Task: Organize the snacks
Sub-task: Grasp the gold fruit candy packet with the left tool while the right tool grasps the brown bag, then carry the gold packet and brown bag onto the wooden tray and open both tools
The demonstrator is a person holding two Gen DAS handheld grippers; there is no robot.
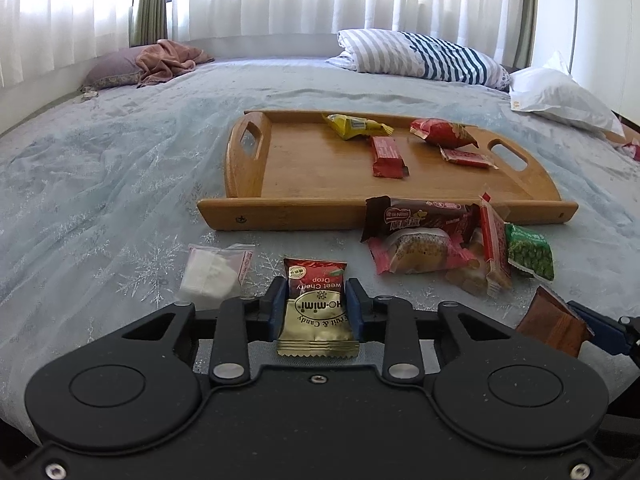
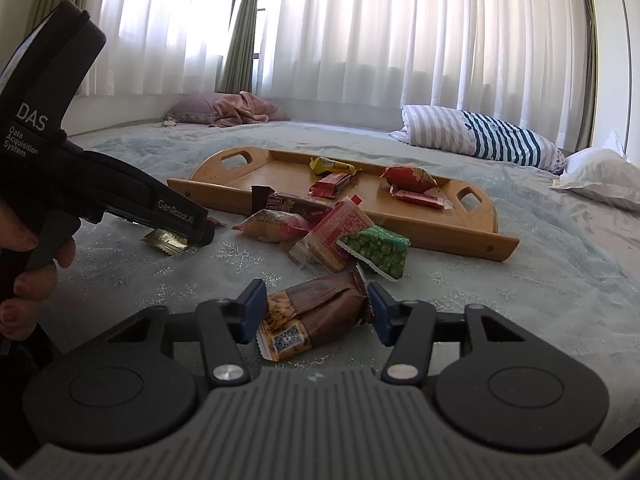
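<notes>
- Snacks (image 1: pixel 460 248) lie heaped on the bed against the tray's (image 1: pixel 280 212) near edge; four more sit inside it.
- Left gripper (image 1: pixel 317 300) pinches a candy packet (image 1: pixel 316 312).
- Right gripper (image 2: pixel 316 308) straddles a brown packet (image 2: pixel 316 316); whether the pads press it is unclear.

The left gripper (image 1: pixel 317 306) has its blue fingers (image 1: pixel 278 300) pressed on both sides of a candy packet (image 1: pixel 316 312) – a narrow gap. The right gripper (image 2: pixel 318 308) stands wider, a brown snack pack (image 2: pixel 316 314) between its jaws, touching both pads.
</notes>
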